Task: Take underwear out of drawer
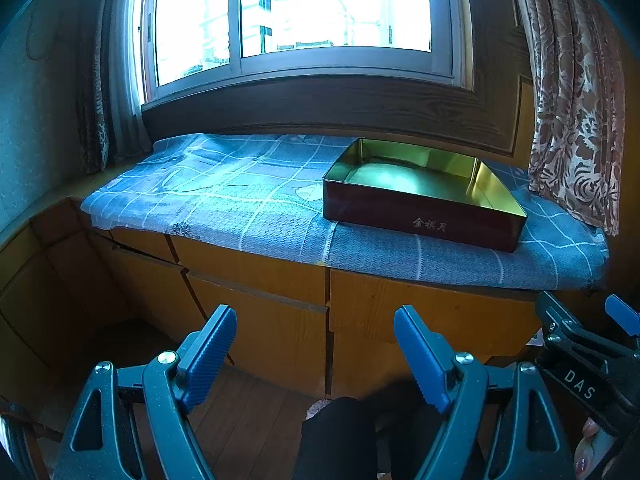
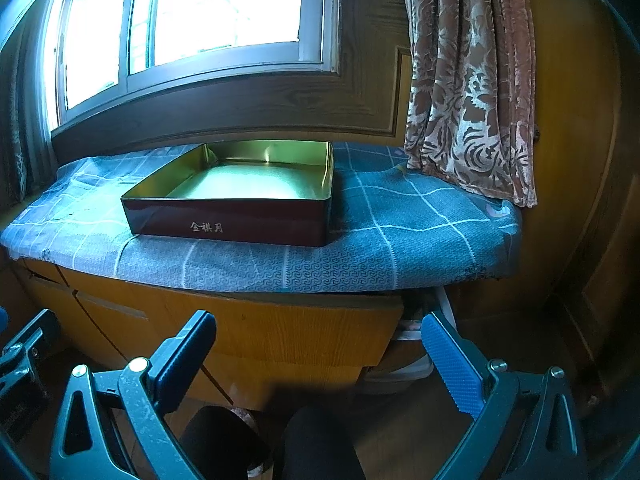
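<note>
Below a bright window (image 1: pixel 292 12), across the middle of both views, we see a wooden cabinet (image 1: pixel 256 276) whose top is covered by a blue checked cloth (image 1: pixel 224 204). On the cloth sits 1 open, empty tin box (image 1: pixel 424 196), dark red outside with gold lettering and gold inside; it lies right of centre in the left wrist view and left of centre in the right wrist view (image 2: pixel 236 196). A patterned brown curtain (image 2: pixel 468 80) hangs at the right edge of the window, its hem touching the cloth.

Along the bottom of the left wrist view, our left gripper (image 1: pixel 316 344) has its 2 blue-padded fingers spread wide apart, holding nothing, pointed at the closed drawer fronts (image 1: pixel 264 304) beneath the cloth. Our right gripper (image 2: pixel 320 356) fills the bottom of the right wrist view, likewise spread wide and empty. Part of it also shows at the lower right edge of the left wrist view.

Toward the lower right of the right wrist view, just beside the right finger pad (image 2: pixel 452 368), 1 drawer (image 2: pixel 412 340) stands slightly pulled out, with something pale inside. We cannot tell whether that is the underwear; no garment is clearly visible in either view. Dark trouser legs (image 2: pixel 316 444) show at the bottom centre, above a wooden floor (image 1: pixel 248 420).
</note>
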### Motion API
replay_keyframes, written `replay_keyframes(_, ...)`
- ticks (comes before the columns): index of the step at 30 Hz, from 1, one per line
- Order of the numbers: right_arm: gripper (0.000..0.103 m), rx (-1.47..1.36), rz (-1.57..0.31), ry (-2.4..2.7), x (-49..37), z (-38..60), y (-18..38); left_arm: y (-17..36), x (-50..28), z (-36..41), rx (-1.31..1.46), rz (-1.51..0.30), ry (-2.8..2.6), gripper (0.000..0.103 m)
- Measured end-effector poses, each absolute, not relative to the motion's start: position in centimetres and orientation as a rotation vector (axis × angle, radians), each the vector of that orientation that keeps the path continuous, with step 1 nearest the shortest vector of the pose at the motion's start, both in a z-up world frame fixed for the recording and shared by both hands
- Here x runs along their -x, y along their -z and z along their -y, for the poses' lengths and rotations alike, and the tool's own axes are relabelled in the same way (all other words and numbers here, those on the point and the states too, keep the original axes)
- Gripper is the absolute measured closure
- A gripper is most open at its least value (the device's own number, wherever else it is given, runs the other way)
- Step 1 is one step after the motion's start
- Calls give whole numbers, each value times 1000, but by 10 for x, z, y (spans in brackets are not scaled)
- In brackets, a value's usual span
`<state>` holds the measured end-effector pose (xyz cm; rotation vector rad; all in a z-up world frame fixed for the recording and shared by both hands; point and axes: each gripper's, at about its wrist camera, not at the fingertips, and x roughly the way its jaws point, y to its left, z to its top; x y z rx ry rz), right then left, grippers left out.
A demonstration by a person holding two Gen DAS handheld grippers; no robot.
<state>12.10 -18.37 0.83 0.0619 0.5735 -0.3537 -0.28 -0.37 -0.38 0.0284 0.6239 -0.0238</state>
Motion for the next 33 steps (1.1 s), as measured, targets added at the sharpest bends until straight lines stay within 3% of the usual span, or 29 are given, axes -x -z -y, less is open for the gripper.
replay_keyframes(29,0,-29,-563,173,-128,206,1,31,-10,-4,18,-661,315,20)
replay_keyframes(33,0,35,-571,79,-132,223,10,50,-24,-5,59,-750,355,20)
